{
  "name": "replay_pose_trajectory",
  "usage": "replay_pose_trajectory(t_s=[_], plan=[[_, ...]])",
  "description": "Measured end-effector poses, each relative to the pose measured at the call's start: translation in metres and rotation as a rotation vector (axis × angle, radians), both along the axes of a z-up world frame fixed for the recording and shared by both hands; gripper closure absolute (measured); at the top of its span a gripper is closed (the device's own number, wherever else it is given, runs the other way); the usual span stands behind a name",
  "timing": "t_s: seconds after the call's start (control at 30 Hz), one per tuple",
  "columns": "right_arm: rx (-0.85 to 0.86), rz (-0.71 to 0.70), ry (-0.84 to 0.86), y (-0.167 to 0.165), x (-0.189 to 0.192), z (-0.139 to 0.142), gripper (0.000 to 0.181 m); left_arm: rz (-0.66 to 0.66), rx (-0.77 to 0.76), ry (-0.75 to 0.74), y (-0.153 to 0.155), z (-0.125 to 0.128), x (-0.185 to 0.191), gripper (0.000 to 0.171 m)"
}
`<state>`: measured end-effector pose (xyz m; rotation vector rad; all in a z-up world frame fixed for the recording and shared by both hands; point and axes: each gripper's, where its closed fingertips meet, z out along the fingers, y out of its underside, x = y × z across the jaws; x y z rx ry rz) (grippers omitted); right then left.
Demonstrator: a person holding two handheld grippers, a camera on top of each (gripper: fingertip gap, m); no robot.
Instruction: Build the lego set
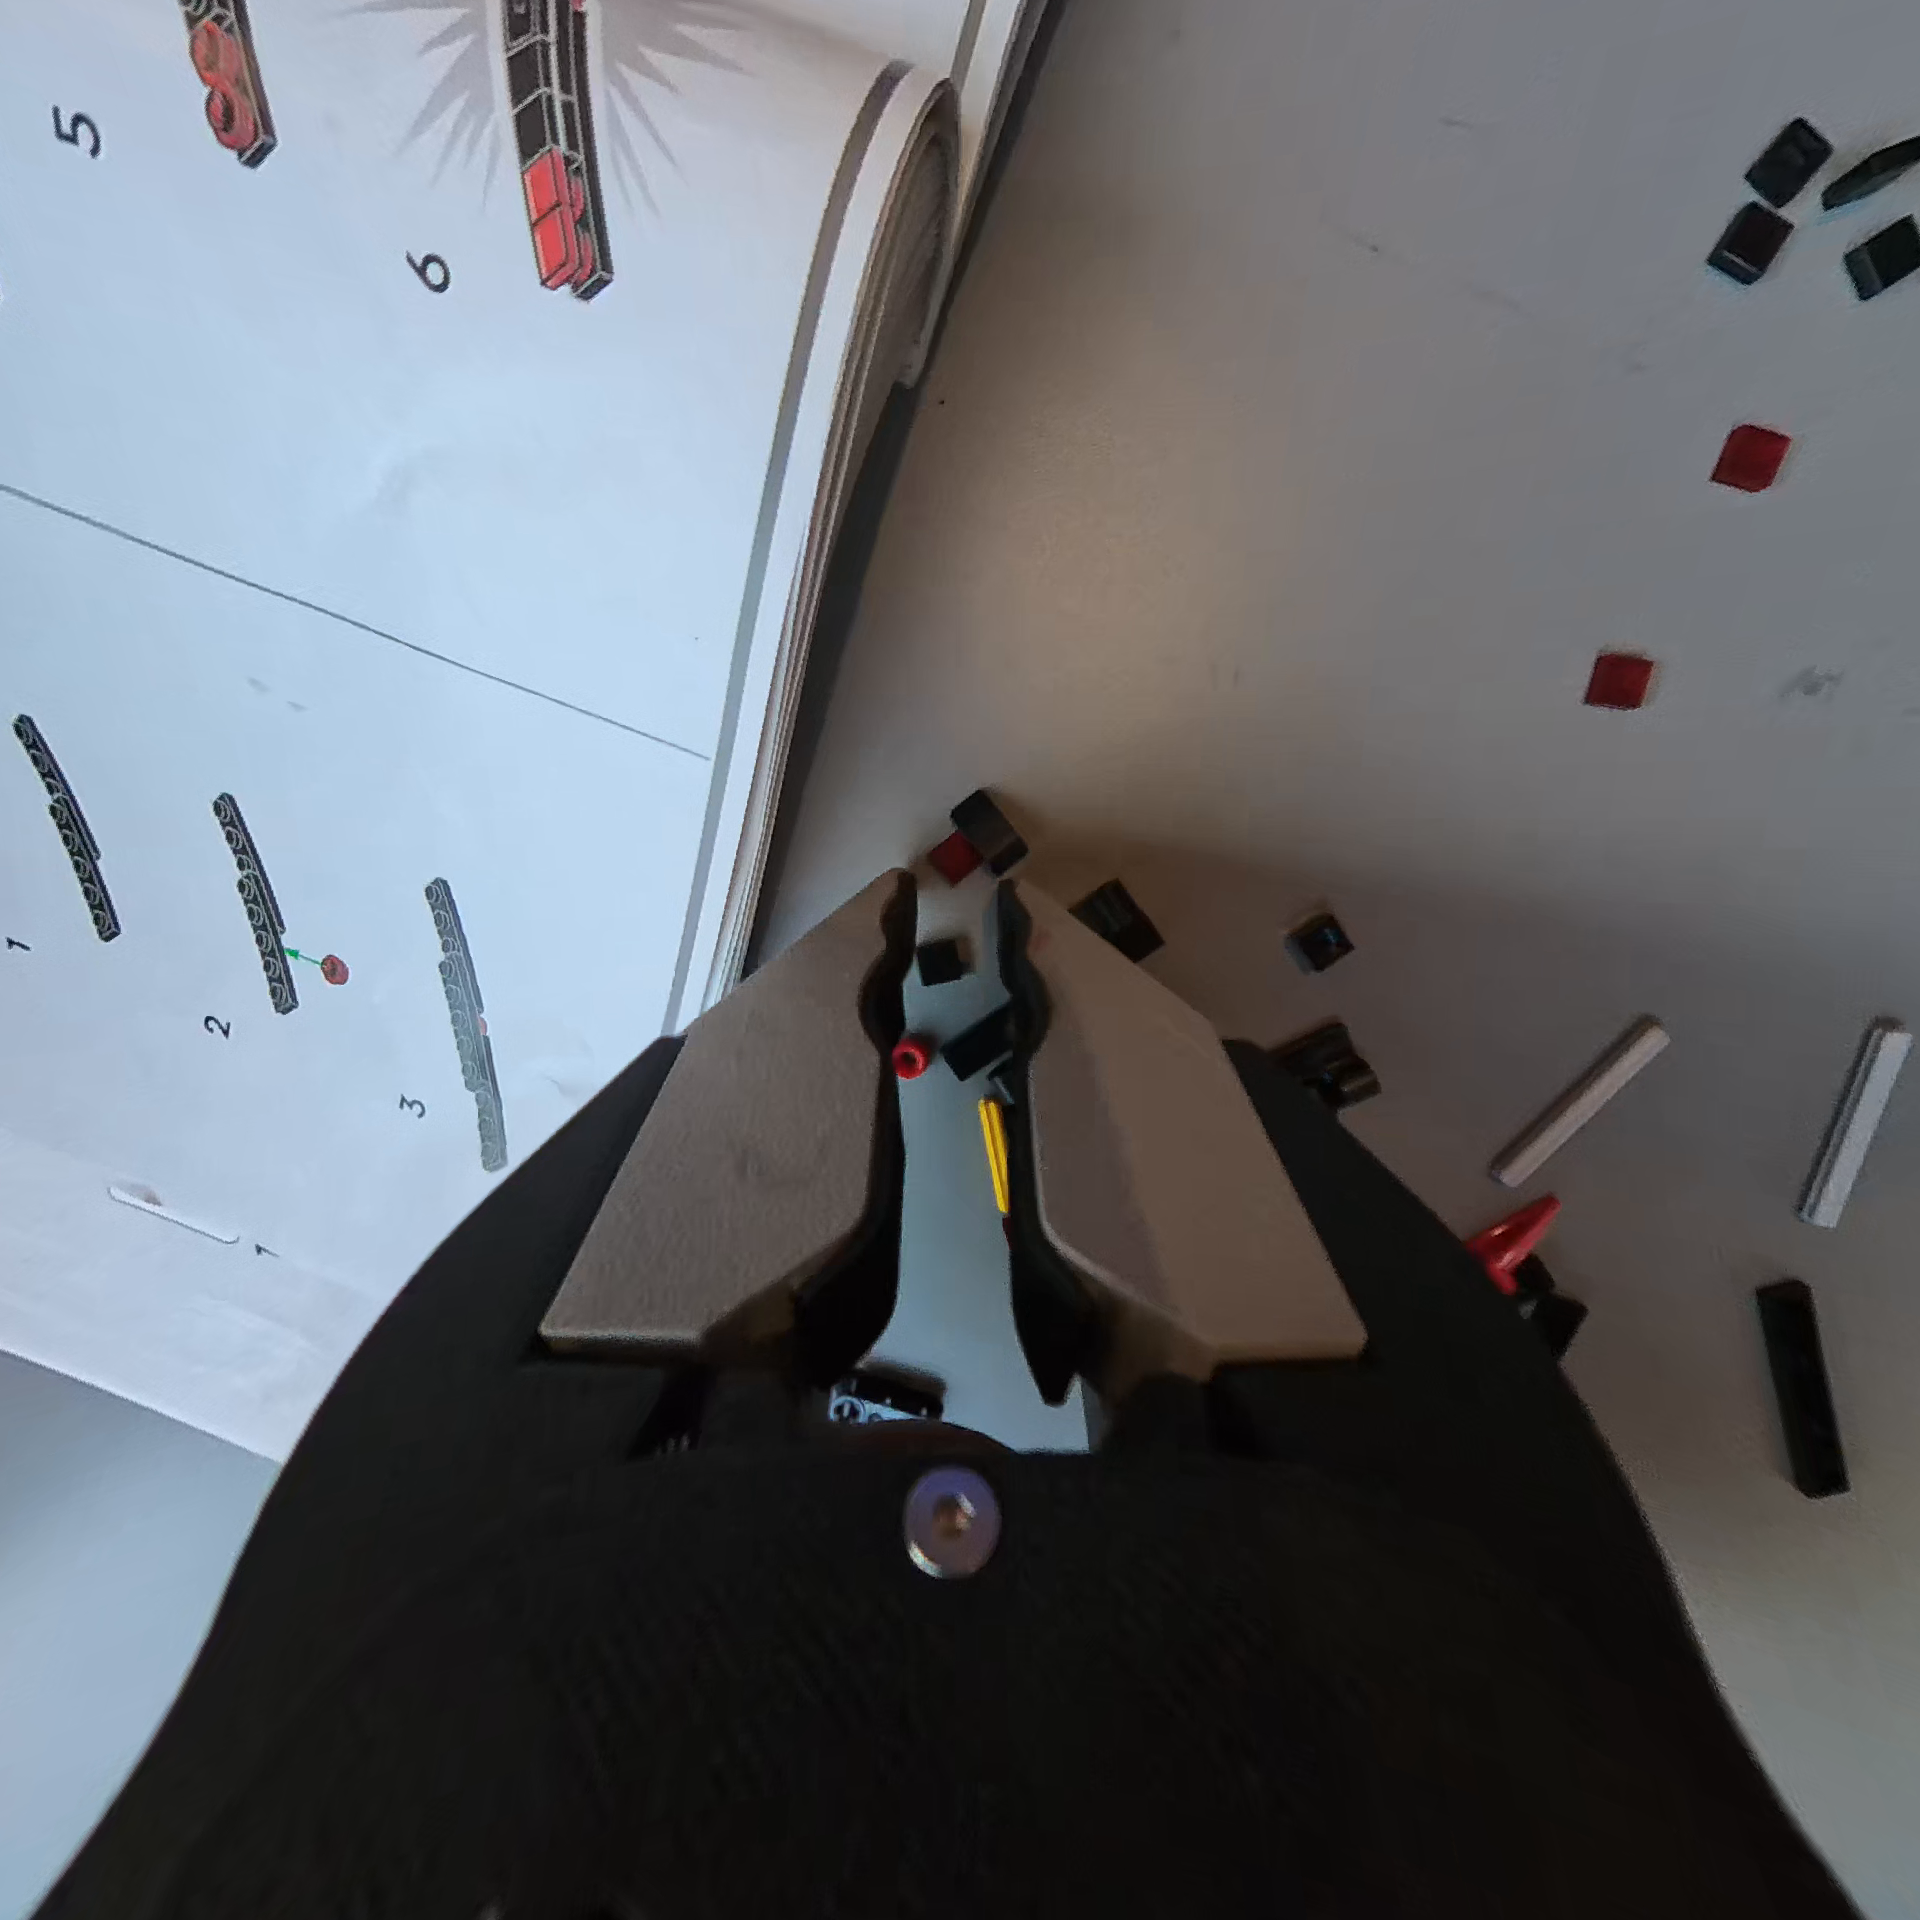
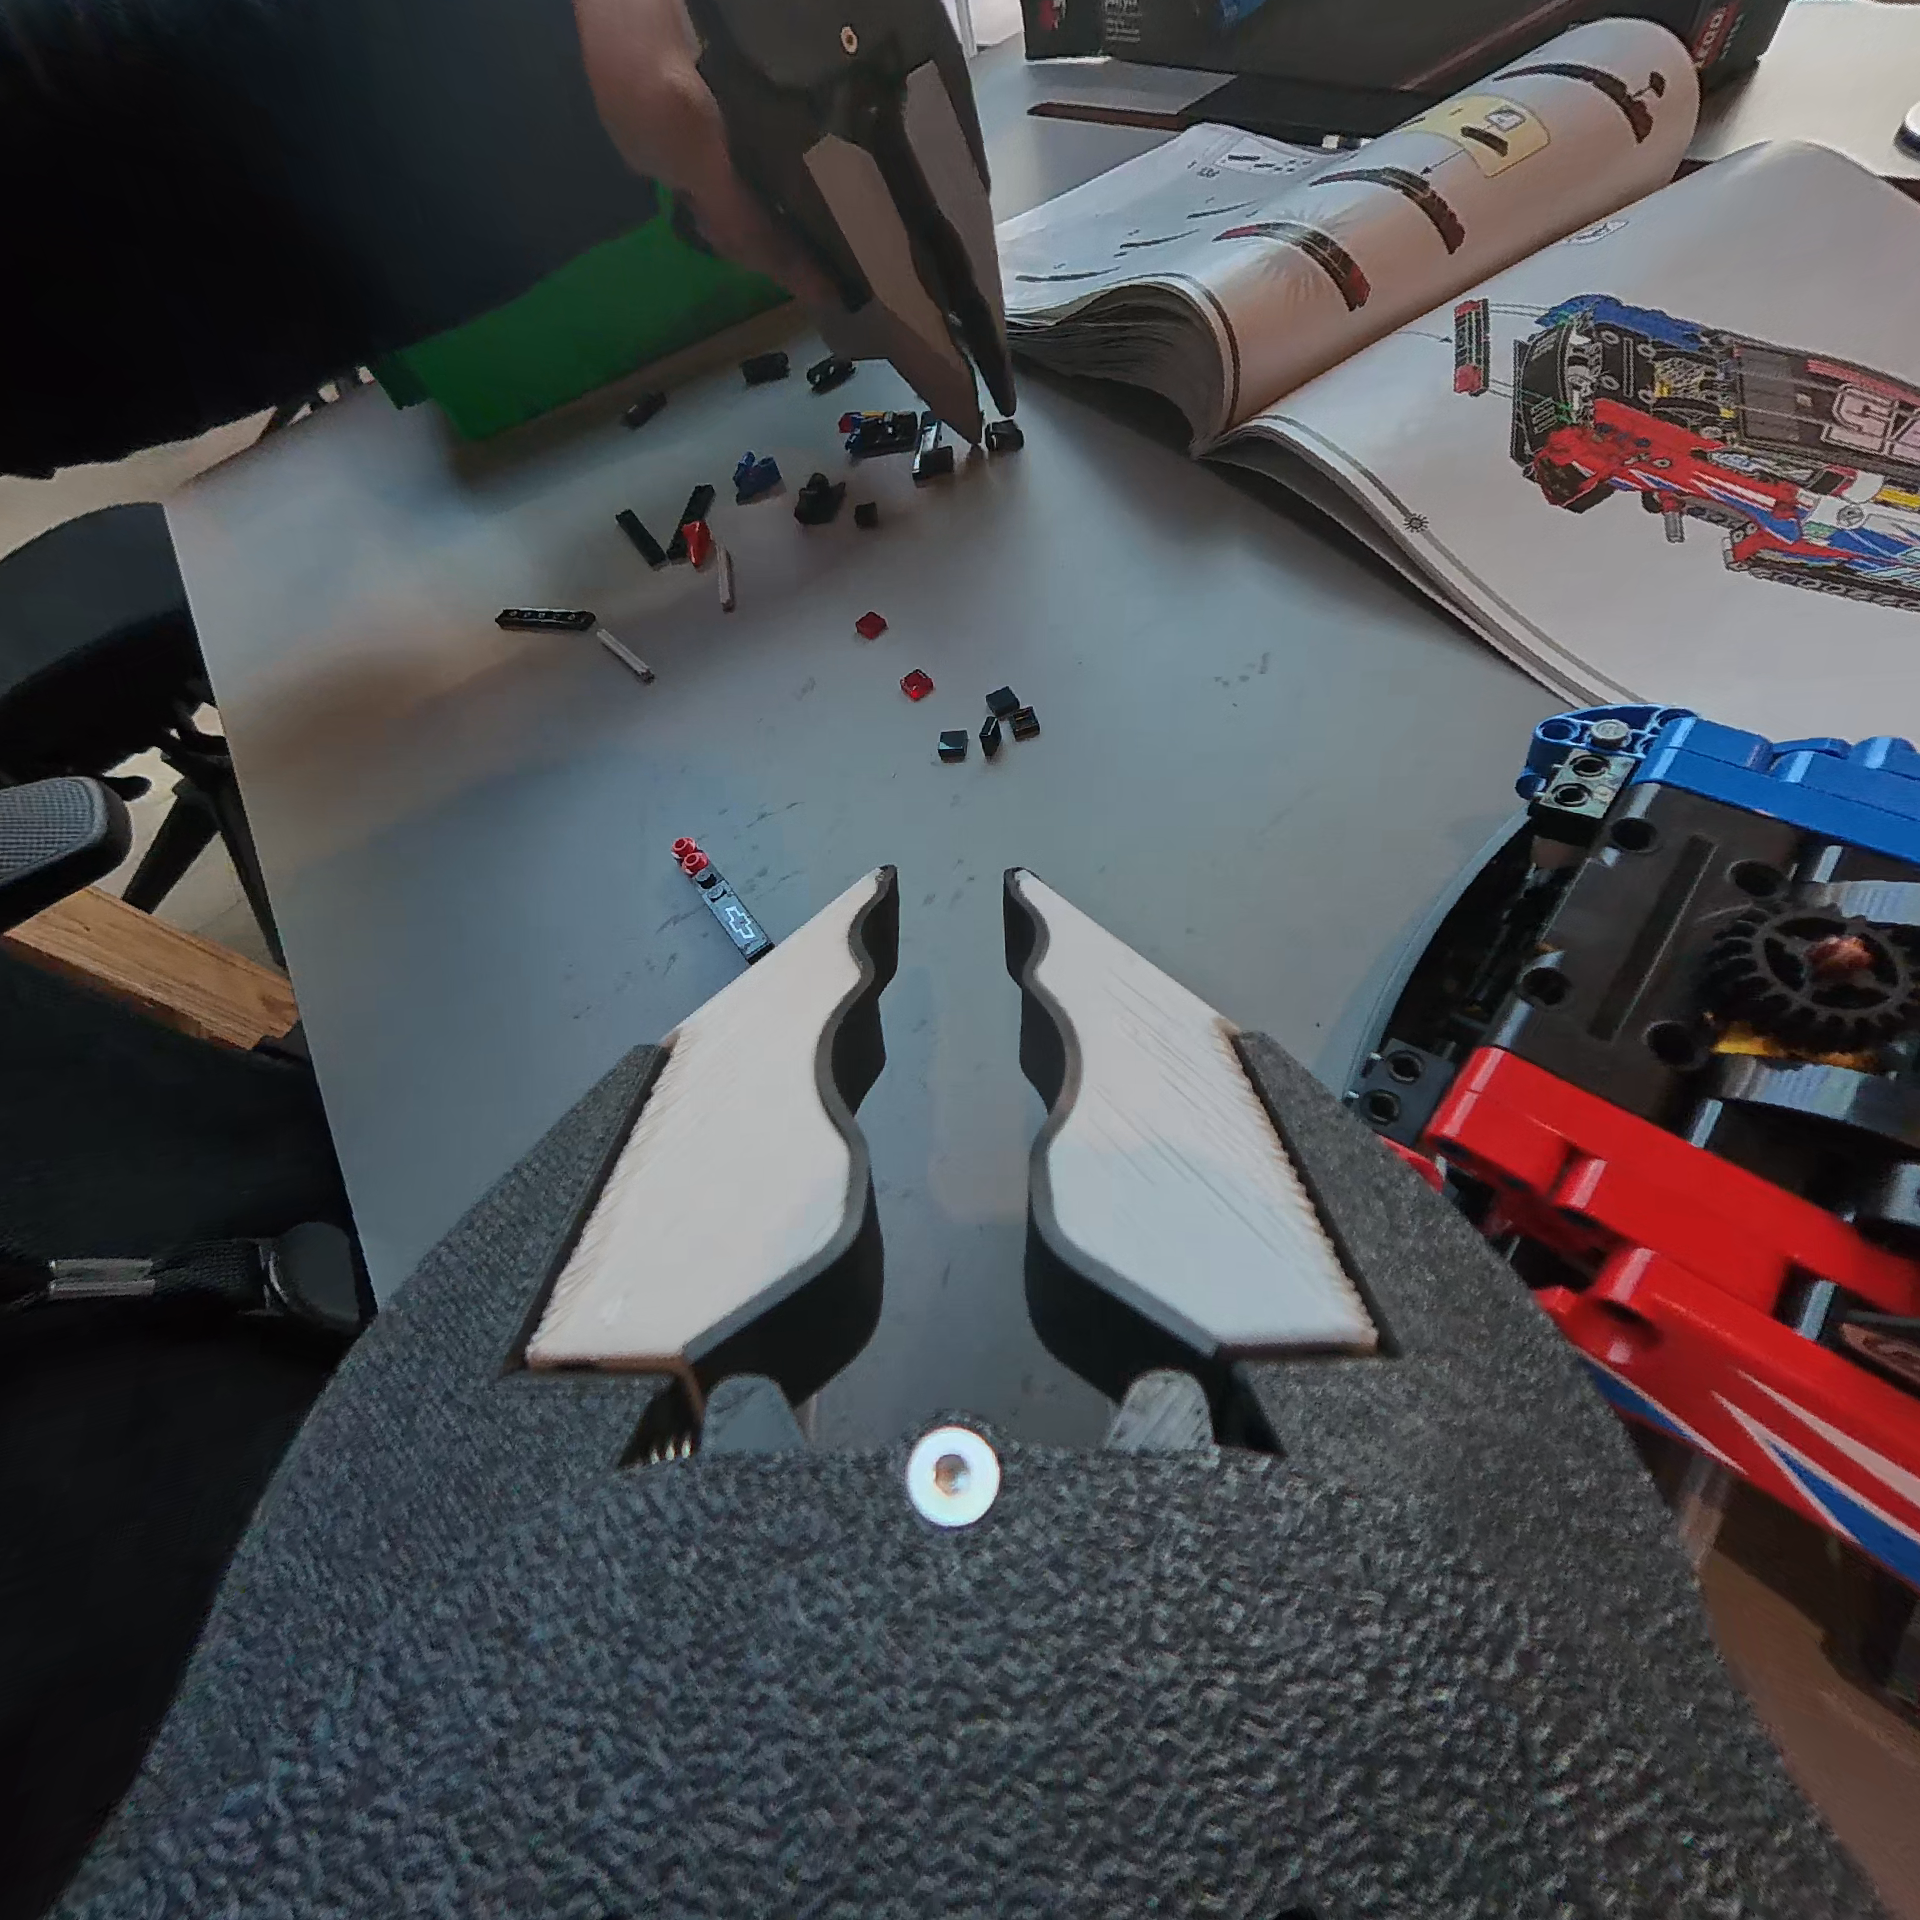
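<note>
Left gripper [image 1: 956,904], fingers slightly parted and empty, dips into tightly packed loose lego pieces [image 1: 982,1039] on the worktop [image 1: 1351,520] beside the instruction book [image 1: 416,468], so it may nip two or scatter them; right gripper [image 2: 951,883] waits half-open, empty, near the car model [image 2: 1683,987].

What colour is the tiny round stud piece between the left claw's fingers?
Red. The tiny round stud piece shows best in the left wrist view.

we see printed step numbers on the open white paper instruction booklet [image 1: 416,499], a white emblem on the small black flat tile [image 2: 740,921]
</note>
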<state>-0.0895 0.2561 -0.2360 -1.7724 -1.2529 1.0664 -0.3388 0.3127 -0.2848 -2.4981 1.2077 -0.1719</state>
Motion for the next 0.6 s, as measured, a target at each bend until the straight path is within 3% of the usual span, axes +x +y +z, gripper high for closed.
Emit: replay_pose_trajectory(t_s=[0.13,0.37,0.6], plan=[[-0.001,0.0,0.0,-0.0007,0.0003,0.0,0.163,-0.109,-0.004,0.063,-0.0016,0.0001,0.0014,0.159],[-0.014,-0.001,0.001,-0.0003,0.0005,-0.0003,0.163,-0.439,0.022,0.256,-0.002,0.0038,0.0019,0.157],[-0.026,-0.003,0.007,0.0004,0.0008,0.0003,0.163,-0.529,-0.044,0.298,0.0005,-0.0008,-0.0011,0.161]])
